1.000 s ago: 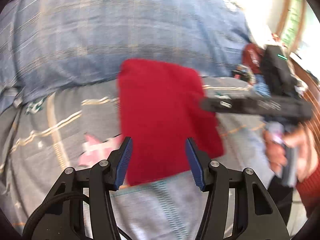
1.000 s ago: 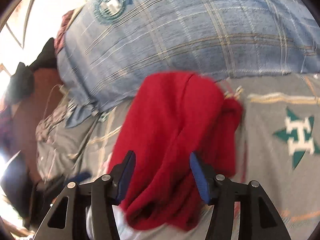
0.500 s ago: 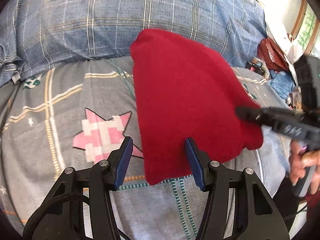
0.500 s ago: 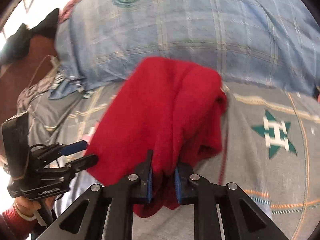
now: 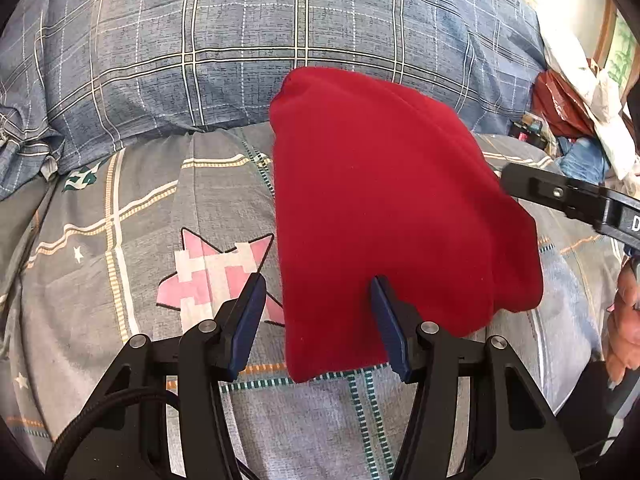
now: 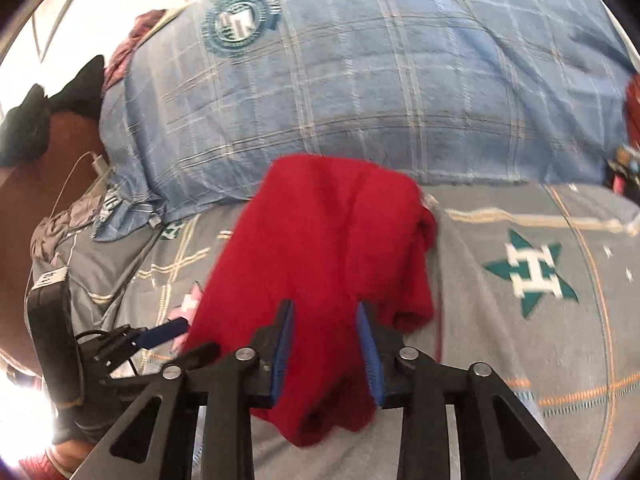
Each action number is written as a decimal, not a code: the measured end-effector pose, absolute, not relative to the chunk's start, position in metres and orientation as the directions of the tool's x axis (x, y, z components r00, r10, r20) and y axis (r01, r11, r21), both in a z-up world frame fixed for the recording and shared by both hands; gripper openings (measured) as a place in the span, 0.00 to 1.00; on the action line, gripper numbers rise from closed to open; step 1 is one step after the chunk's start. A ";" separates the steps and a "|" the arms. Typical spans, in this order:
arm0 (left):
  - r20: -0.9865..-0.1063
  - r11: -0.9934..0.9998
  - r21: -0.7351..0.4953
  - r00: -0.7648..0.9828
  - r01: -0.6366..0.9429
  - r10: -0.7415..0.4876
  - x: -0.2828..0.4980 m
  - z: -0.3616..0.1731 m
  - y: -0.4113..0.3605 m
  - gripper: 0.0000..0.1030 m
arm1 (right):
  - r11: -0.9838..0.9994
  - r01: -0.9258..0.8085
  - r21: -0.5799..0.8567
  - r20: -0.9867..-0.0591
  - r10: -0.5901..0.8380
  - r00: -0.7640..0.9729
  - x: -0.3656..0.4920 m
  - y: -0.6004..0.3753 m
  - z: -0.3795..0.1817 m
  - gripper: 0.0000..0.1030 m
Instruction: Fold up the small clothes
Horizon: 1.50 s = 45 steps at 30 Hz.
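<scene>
- Since the earlier pictures the right gripper [image 6: 326,344] has clamped on the near edge of the red garment [image 5: 384,216] and has just been opening again; its jaws now stand partly apart with red cloth between them, and whether the blue pads still press the cloth I cannot tell through the blur.
- Over the same time the garment has gone from a loose, bunched heap to a flatter folded shape lying on the grey patterned bedsheet [image 5: 100,264].
- The left gripper [image 5: 318,322] hovers half spread at the garment's near left corner: its right pad is over the red cloth, its left pad over the sheet beside the pink star [image 5: 216,276], and nothing is pinched.
- In the left wrist view the right gripper's dark fingers reach in from the right, by the garment's right edge, with part of the person's hand [image 5: 624,320] below them.
- The garment's long axis runs from the near edge by the grippers away toward the blue checked quilt [image 5: 240,40]; its narrower rounded end points at the quilt and overlaps its lower edge.
- Readable marks: a green star with a white letter H [image 6: 532,270] on the sheet right of the garment, and a round teal crest [image 6: 240,24] on the quilt whose lettering is too blurred to read.
</scene>
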State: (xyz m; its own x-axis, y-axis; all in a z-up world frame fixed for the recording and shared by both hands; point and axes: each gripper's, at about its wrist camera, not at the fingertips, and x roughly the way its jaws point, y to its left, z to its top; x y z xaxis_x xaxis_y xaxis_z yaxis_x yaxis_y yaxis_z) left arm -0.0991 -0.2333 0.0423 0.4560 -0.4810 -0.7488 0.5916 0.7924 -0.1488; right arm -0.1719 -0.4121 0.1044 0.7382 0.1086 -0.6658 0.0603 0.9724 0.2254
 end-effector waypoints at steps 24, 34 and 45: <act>-0.758 0.805 -0.126 0.467 0.580 -0.455 -0.093 0.039 -0.243 0.58 | 0.989 0.077 0.128 -0.719 0.039 0.694 -0.128 -0.422 0.065 0.30; -0.757 0.821 -0.107 0.489 0.561 -0.433 -0.099 0.039 -0.242 0.58 | 0.993 0.047 0.112 -0.715 0.047 0.698 -0.150 -0.412 0.079 0.34; -0.777 0.855 -0.248 0.434 0.455 -0.457 -0.119 0.030 -0.220 0.58 | 0.992 0.065 0.109 -0.741 0.038 0.670 -0.149 -0.417 0.064 0.37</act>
